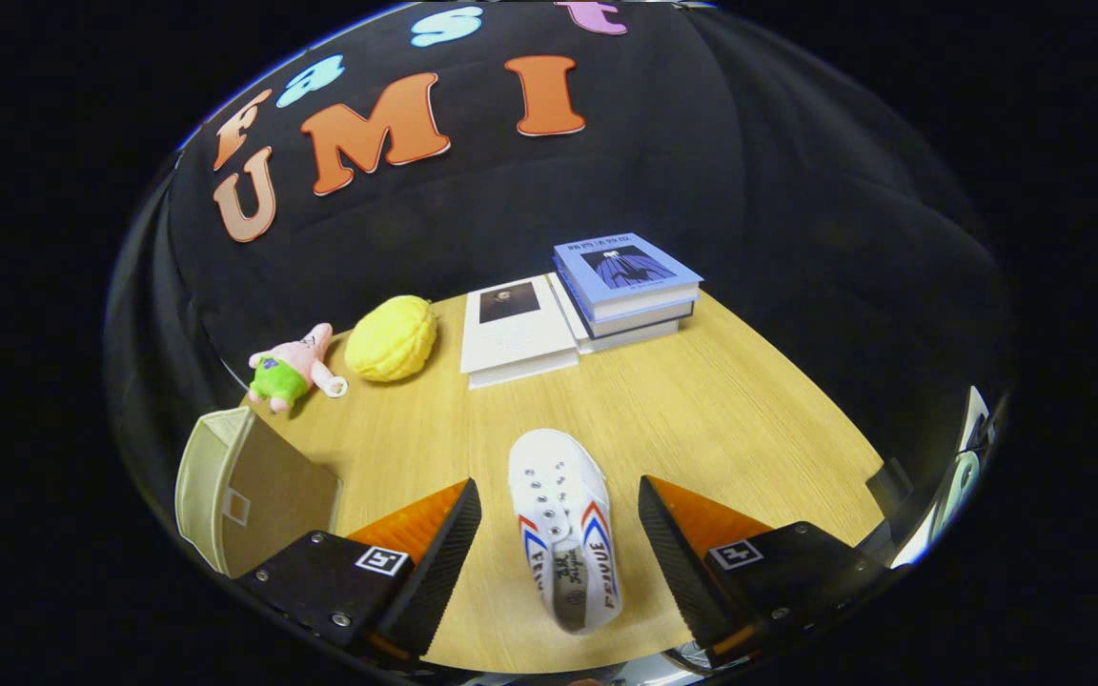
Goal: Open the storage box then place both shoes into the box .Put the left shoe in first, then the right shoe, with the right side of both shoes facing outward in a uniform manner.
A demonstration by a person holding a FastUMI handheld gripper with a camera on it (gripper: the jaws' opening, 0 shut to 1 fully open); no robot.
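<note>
A white canvas shoe with red and blue stripes lies on the wooden table, toe pointing away from me, heel toward me. It sits between the two fingers of my gripper, which is open; neither finger touches the shoe. A beige storage box stands to the left of the left finger, partly hidden behind it; I cannot tell how its lid stands.
Beyond the shoe lie a white book and a stack of books topped by a blue one. A yellow plush and a pink plush toy sit at the far left, past the box.
</note>
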